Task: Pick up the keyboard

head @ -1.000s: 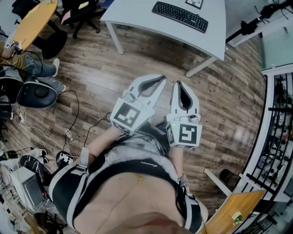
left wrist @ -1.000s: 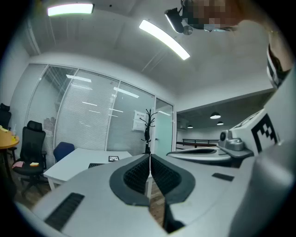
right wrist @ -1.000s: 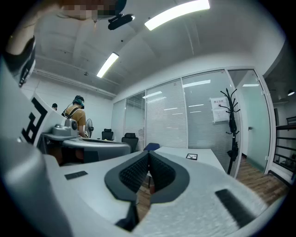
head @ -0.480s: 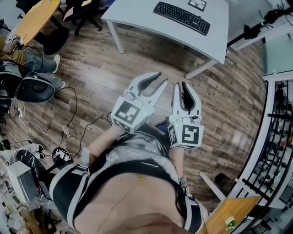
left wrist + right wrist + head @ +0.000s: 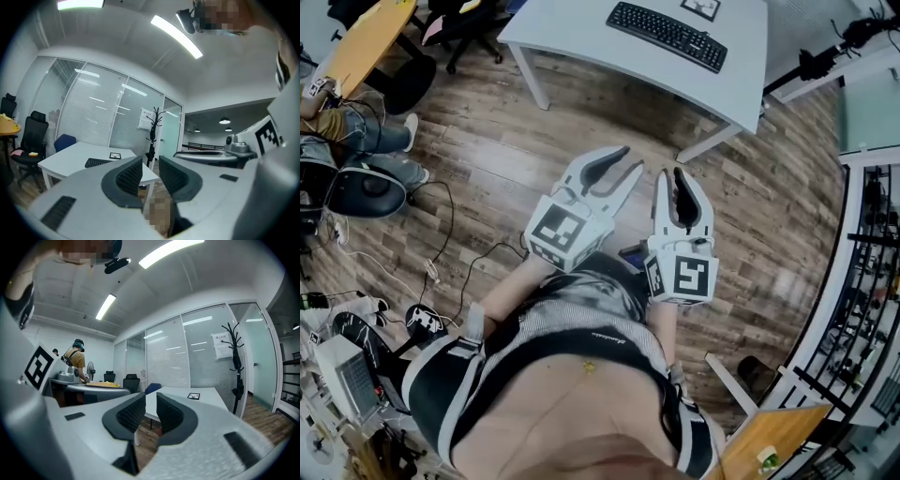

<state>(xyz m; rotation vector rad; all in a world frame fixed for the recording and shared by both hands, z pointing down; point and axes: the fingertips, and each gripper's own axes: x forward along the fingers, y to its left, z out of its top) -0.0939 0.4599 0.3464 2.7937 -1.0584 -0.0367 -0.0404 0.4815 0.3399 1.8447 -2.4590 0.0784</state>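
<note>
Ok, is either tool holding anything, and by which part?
Nothing is held. The left tool and right tool have just been opening their jaws on empty air; the keyboard lies untouched on the white table.

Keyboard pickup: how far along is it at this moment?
Done: nothing yet; the keyboard lies untouched on the white table. In hand: the left tool and right tool, both empty, jaws just opening, are held over the floor, short of the table. Still to do: reach the keyboard, grip it, lift it.
</note>
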